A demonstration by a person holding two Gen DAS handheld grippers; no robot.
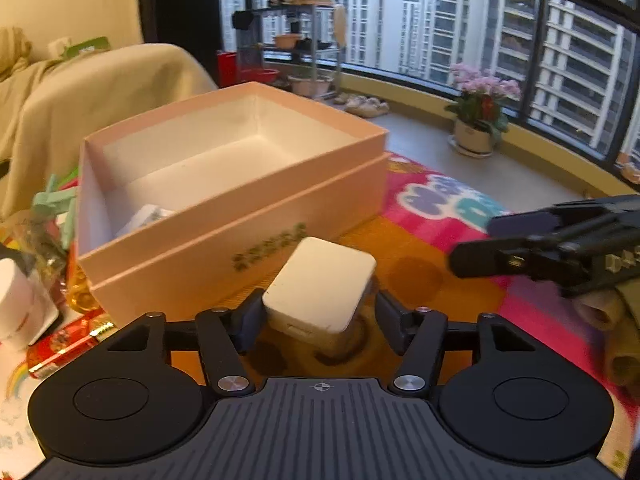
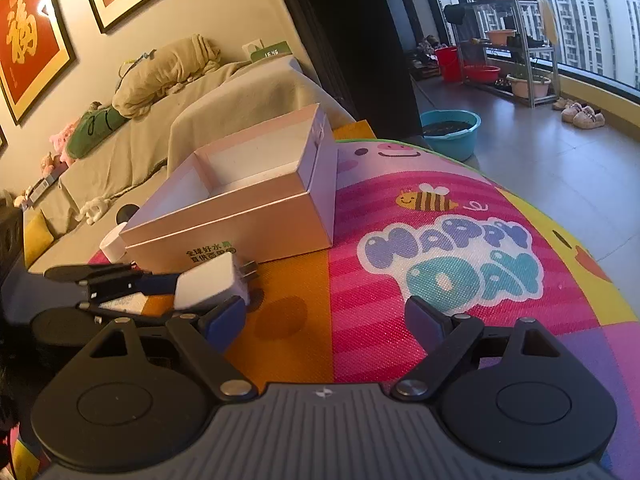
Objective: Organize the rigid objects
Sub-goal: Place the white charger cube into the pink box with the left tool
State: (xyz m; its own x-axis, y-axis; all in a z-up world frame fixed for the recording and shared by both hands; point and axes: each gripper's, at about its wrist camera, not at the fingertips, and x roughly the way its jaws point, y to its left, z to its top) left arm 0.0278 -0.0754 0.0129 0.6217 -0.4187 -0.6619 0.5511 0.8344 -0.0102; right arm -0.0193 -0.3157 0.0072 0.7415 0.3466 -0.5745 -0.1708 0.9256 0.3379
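Two grippers hang over the colourful play mat [image 2: 400, 280]. The left gripper [image 1: 316, 316] has its jaws partly spread, with a white plug-in charger [image 1: 320, 292] tilted between them; the left finger [image 1: 250, 316] sits right against its edge, the right finger stands clear, so it looks loosely cradled, not clamped. Just ahead of it lies the open pink cardboard box [image 1: 240, 216]. The right gripper [image 2: 324, 324], off to its right, gapes wide and holds nothing, only mat beneath.
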